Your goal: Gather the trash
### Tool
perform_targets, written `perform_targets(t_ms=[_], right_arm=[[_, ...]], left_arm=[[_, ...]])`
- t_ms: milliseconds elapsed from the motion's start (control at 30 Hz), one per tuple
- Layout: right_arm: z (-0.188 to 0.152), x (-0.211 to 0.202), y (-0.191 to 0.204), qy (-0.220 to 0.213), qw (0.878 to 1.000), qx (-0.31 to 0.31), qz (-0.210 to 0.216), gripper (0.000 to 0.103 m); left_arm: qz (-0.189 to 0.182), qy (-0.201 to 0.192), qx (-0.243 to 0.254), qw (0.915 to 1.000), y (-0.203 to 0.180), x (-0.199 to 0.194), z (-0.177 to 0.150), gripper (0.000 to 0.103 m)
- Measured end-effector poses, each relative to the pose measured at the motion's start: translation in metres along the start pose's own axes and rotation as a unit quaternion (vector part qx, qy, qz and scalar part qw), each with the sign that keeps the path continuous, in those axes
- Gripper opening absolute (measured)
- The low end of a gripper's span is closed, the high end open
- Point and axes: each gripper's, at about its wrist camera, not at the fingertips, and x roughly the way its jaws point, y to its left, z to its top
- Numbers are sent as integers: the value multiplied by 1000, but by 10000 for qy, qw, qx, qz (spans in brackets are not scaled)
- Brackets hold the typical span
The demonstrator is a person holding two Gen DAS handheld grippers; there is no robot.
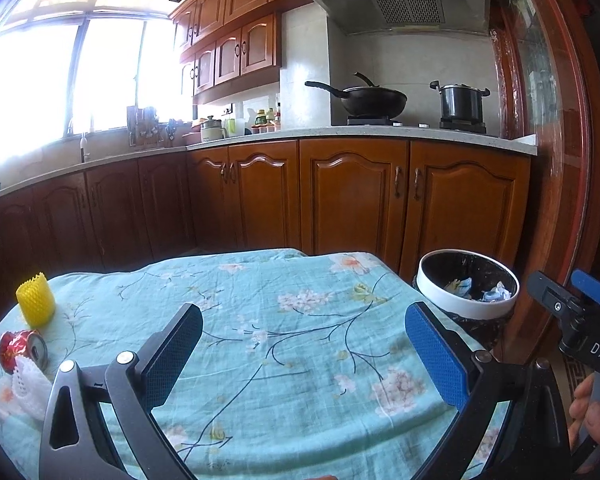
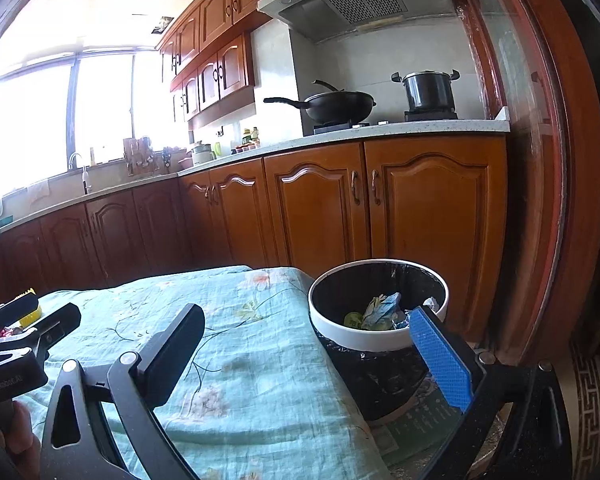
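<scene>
A crushed red can [image 1: 23,351] lies on its side on a bench covered by a pale teal floral cloth [image 1: 300,320]. Taking the can as landmark: a yellow foam net sleeve [image 1: 36,300] stands upright just behind it, and a white foam net [image 1: 30,384] lies touching its near side. All three look very light. The can is probably thin metal, dented, smooth and a little slippery, so a grip across its crumpled middle seems best. The two nets look soft and springy; they would squash in a grip and could be pinched anywhere.

Well away from the can, past the far right edge of the bench, stands a white-rimmed bin with a black liner [image 2: 380,336], crumpled wrappers already inside.

The left claw [image 1: 304,360] hangs over the cloth with its jaws wide apart, holding nothing. The right claw [image 2: 320,360] is likewise spread and empty, near the bin.

The cloth is soft and wrinkled and may drag. Behind are wooden kitchen cabinets, a stove with a wok and a pot, and a very bright window.
</scene>
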Motion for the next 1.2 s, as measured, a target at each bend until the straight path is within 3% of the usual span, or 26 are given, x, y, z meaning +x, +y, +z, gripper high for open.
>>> perform_targets(t_ms=[1200], right_arm=[[3,-2,3,8,9999,-16,121,103]], left_arm=[[-29,9,-118,9999,9,4,-3,102]])
